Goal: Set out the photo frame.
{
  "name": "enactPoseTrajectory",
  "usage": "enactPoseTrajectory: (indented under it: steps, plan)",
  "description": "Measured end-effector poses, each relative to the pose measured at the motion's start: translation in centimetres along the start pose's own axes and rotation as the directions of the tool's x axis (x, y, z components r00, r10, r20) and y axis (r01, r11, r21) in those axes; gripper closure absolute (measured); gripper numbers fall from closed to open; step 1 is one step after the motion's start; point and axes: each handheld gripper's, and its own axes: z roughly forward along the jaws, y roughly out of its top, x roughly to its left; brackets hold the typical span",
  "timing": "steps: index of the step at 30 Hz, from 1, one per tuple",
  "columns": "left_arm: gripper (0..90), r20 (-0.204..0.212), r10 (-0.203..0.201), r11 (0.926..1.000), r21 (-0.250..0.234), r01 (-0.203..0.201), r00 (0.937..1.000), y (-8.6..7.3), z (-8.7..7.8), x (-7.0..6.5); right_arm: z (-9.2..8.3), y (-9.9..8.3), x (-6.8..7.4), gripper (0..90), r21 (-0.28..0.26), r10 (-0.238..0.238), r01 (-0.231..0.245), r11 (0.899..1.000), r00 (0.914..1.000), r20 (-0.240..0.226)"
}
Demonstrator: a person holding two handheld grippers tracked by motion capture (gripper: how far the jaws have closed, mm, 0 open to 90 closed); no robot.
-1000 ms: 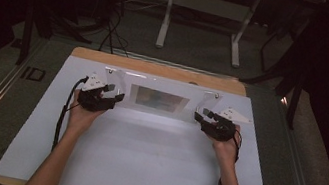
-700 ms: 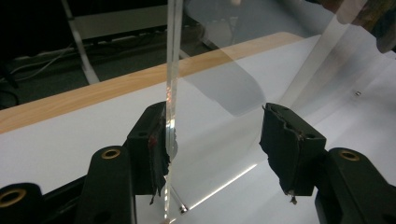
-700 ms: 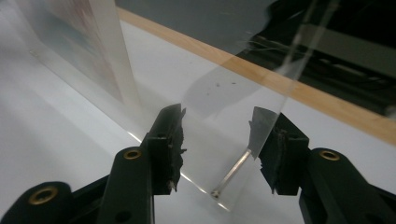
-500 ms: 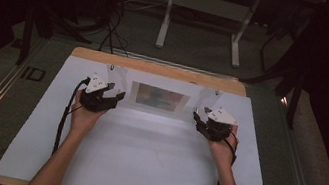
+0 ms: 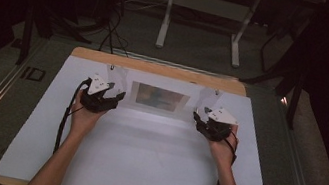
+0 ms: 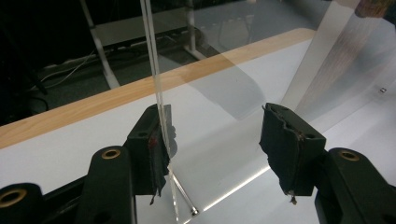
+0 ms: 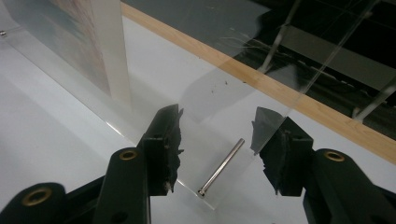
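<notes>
A clear acrylic picture frame point(image 5: 127, 77) stands upright at the back of the white table point(image 5: 141, 159), with a colourful picture point(image 5: 160, 97) in its middle. My left gripper point(image 5: 118, 96) is open at the frame's left end. In the left gripper view point(image 6: 215, 140) the pane's edge point(image 6: 152, 56) runs just beside the left pad, and a metal bolt point(image 6: 184, 199) lies at its foot. My right gripper point(image 5: 197, 116) is open at the frame's right end. In the right gripper view point(image 7: 217, 135) a metal bolt point(image 7: 222, 165) lies under the clear pane between the jaws, with the picture point(image 7: 88, 46) to the left.
A wooden strip point(image 5: 156, 68) borders the table's far edge. Beyond it on the dark floor stand a white table stand point(image 5: 207, 8) and cables point(image 5: 112, 28). Black cables trail from both grippers along the person's forearms.
The right gripper has shifted slightly toward the frame's end. The left hand and gripper have kept still.
</notes>
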Motion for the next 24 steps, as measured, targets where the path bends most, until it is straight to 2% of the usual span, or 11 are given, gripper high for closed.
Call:
enactPoseTrajectory:
  steps: [2,4,13,18,24]
  plan:
    - [43.4,-0.004,0.004,1.0000,-0.001,-0.004,1.0000,0.0,0.0,-0.1,0.0,0.0,0.0,50.6,-0.001,0.000,0.000,1.000,1.0000,0.000]
    - [43.5,-0.004,0.012,0.9999,0.004,-0.012,0.9999,0.1,0.0,-0.2,-0.1,0.0,-0.1,50.6,-0.004,0.025,-0.025,1.000,0.9996,-0.010]
    - [43.7,-0.013,0.034,0.9993,0.015,-0.034,0.9993,0.5,-0.2,-0.7,-0.3,0.1,-0.3,51.0,0.001,0.031,-0.031,1.000,0.9995,-0.003]
    - [43.7,-0.006,0.022,0.9995,0.023,-0.022,0.9997,0.5,-0.4,-0.6,-0.4,0.2,-0.2,51.3,0.005,0.029,-0.029,1.000,0.9995,-0.011]
    - [44.4,0.017,-0.025,0.9997,-0.007,0.025,0.9996,0.7,-1.1,-0.1,-0.6,0.3,-0.3,51.5,0.007,0.050,-0.050,0.999,0.9974,-0.051]
